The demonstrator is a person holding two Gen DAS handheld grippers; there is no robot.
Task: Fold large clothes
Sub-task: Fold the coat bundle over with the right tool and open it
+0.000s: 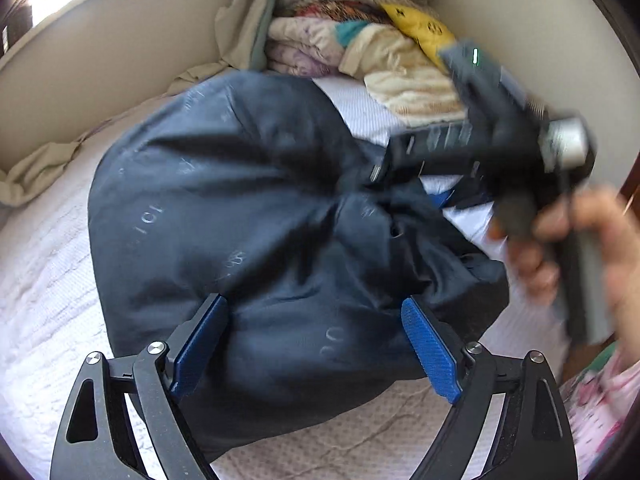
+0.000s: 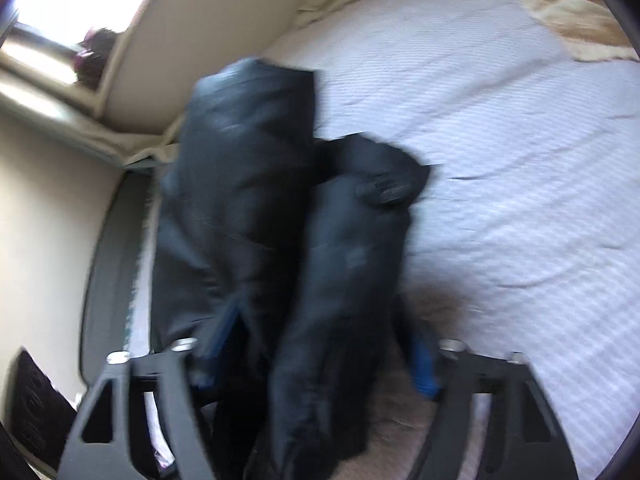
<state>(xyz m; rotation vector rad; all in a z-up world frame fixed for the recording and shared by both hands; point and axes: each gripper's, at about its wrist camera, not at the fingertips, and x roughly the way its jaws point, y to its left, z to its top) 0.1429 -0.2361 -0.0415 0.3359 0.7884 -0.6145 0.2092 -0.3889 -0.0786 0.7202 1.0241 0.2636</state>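
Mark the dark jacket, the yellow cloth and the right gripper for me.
dark jacket (image 1: 240,208): left wrist view, its puffy middle.
yellow cloth (image 1: 420,26): left wrist view, its patterned face.
right gripper (image 2: 316,364): right wrist view, midway between its fingertips.

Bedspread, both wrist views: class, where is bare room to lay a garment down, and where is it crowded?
Free: the white bedspread between the dark jacket and the cream blanket, and the strip between the jacket and the beige wall. Crowded: the far corner, heaped with folded bedding.

Jacket (image 1: 256,208) on bed (image 1: 44,280); clothes pile (image 1: 360,40) behind, against wall (image 1: 100,60)
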